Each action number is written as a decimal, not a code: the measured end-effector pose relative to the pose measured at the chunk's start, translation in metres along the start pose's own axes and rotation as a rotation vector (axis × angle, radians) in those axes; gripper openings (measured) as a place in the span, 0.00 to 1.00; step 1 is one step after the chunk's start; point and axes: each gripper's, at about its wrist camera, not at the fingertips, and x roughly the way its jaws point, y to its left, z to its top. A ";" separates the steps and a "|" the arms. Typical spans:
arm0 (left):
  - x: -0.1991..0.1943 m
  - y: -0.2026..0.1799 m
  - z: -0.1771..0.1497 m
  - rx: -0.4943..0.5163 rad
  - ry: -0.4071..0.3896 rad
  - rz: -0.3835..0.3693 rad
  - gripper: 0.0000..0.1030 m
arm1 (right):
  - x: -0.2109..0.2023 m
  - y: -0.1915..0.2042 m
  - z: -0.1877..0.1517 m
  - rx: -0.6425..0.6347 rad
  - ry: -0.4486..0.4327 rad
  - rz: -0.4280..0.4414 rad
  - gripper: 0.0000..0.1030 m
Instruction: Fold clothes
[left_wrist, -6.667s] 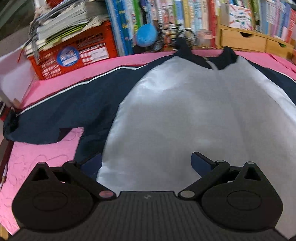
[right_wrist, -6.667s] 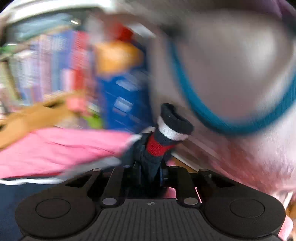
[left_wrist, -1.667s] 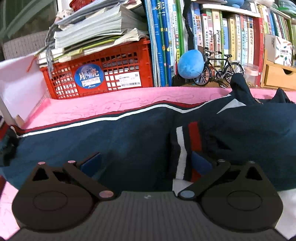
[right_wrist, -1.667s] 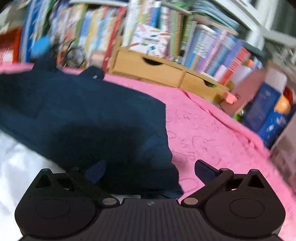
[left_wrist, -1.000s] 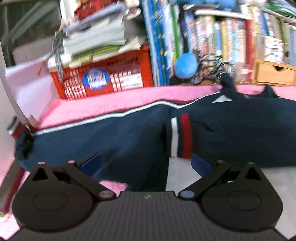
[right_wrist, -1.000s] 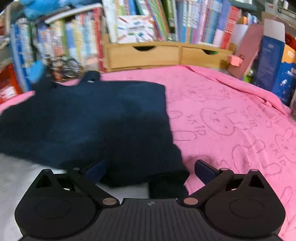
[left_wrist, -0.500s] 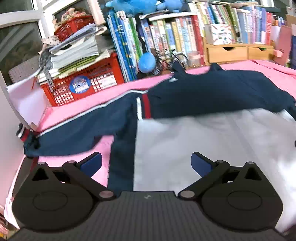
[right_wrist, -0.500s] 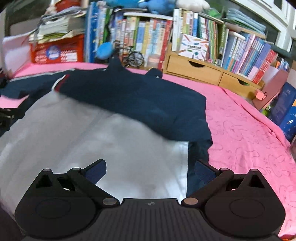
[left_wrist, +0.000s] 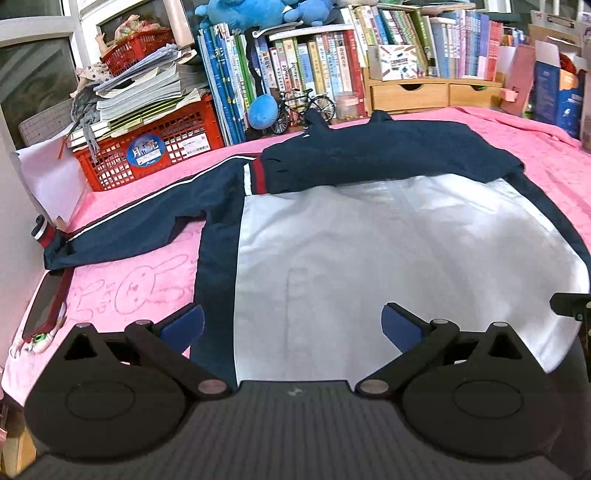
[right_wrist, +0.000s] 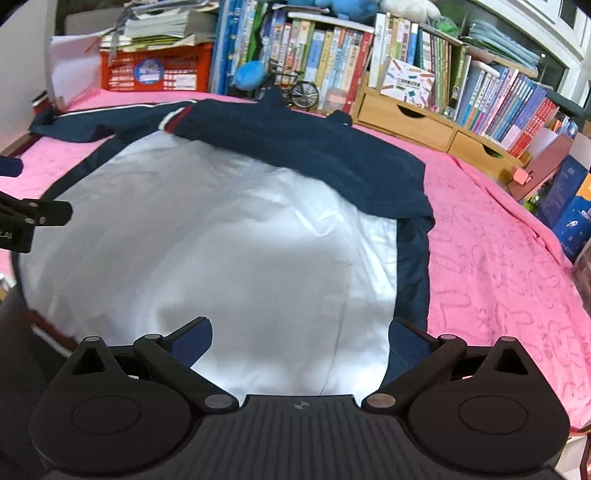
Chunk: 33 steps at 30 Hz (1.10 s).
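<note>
Jacket flat on pink cover, one sleeve folded across; other sleeve runs out leftward, nearer left gripper. Right gripper too: fingers spread, empty.

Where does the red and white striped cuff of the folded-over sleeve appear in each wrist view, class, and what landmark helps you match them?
Left wrist: striped cuff, upper centre-left, on the jacket.
Right wrist: striped cuff, upper left.
Shared landmark: red crate behind it.
</note>
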 end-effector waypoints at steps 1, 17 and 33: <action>-0.004 0.000 -0.003 0.003 -0.004 0.002 1.00 | -0.005 0.003 -0.004 -0.006 -0.001 0.003 1.00; -0.008 0.046 -0.005 -0.104 -0.045 0.078 1.00 | -0.035 0.027 -0.014 -0.078 -0.091 0.018 1.00; 0.153 0.299 0.041 -0.437 -0.092 0.646 1.00 | 0.066 0.028 0.064 0.046 -0.287 0.128 1.00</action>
